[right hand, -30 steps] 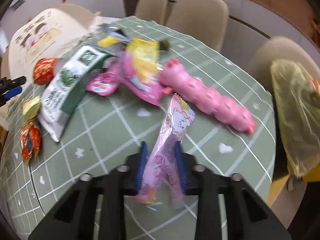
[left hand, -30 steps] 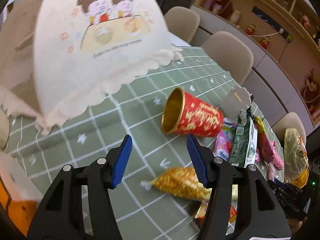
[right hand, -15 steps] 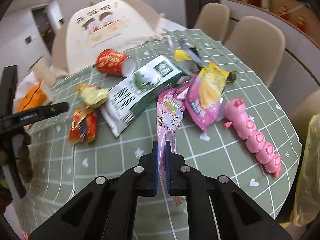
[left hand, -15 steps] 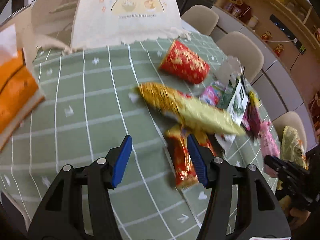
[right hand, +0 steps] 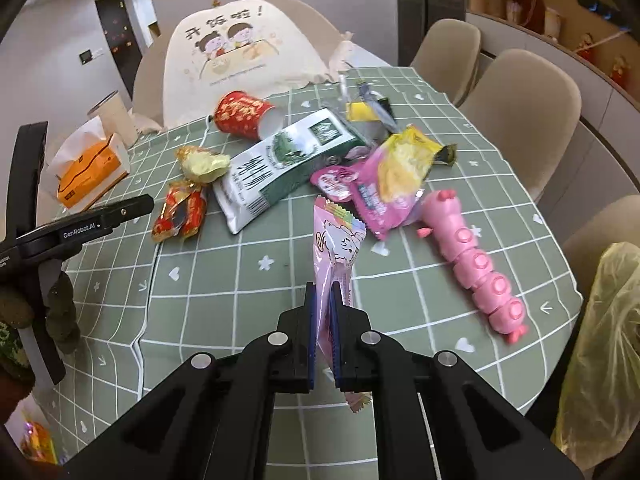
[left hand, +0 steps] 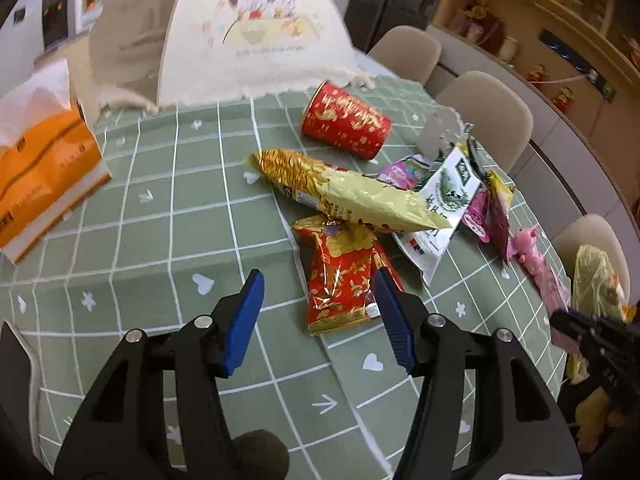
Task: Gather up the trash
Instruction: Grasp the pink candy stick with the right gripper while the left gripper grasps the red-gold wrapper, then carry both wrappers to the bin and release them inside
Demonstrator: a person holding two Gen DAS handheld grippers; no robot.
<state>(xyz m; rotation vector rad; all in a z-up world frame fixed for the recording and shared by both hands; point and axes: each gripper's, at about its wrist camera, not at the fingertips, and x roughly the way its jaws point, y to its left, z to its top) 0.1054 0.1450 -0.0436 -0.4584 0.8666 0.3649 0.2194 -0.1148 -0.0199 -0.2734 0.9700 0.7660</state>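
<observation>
A round surface wears a green cloth with a white grid and small white hearts. Beige chairs ring its far side. Behind them a low grey cabinet curves under a wooden shelf holding small figurines. The far wall is white, with a dark doorway. A cream cover printed with two cartoon children drapes something at the far edge.

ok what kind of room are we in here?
Most likely a home dining room: a table under a green grid tablecloth with beige dining chairs around it, a mesh food cover at its far end, and shelves of ornaments along the wall.
</observation>
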